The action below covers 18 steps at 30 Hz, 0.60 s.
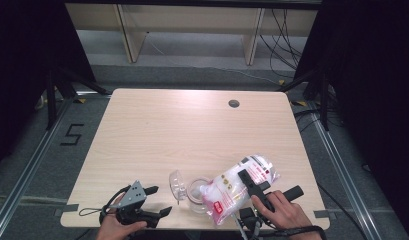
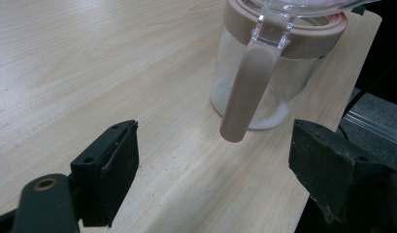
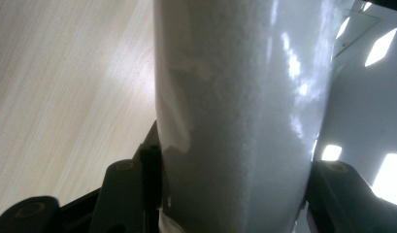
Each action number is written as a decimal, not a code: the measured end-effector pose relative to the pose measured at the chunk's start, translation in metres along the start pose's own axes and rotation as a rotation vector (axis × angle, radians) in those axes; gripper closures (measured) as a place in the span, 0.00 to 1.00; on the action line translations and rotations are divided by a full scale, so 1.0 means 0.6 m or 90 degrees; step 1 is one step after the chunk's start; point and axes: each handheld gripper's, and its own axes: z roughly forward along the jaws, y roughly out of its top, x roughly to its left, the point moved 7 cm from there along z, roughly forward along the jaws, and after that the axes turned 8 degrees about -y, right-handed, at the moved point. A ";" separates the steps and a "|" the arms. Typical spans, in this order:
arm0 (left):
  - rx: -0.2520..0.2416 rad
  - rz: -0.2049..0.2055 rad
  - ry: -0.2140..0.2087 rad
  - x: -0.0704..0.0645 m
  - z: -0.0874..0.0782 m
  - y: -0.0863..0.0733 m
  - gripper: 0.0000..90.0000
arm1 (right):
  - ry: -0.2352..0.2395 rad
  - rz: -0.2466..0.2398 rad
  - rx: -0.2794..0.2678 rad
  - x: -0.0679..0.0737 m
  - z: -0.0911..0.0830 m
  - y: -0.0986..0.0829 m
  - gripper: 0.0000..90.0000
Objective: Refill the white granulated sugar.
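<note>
At the table's near edge, the left gripper [image 1: 159, 200] rests with jaws spread wide, empty, just beside a clear jar [image 1: 196, 196] with a flipped-open lid [image 1: 177, 185] and a trace of white grains at its bottom. The right gripper [image 1: 253, 183] pinches a bag [image 1: 240, 186] of white granules, tilted mouth-down over the jar's rim. Beyond them, the wooden table [image 1: 192, 125] runs bare to its far edge.
</note>
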 end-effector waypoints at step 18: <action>-0.002 -0.002 -0.001 0.000 0.000 0.000 0.20 | -0.003 -0.003 -0.007 -0.003 0.000 0.000 0.57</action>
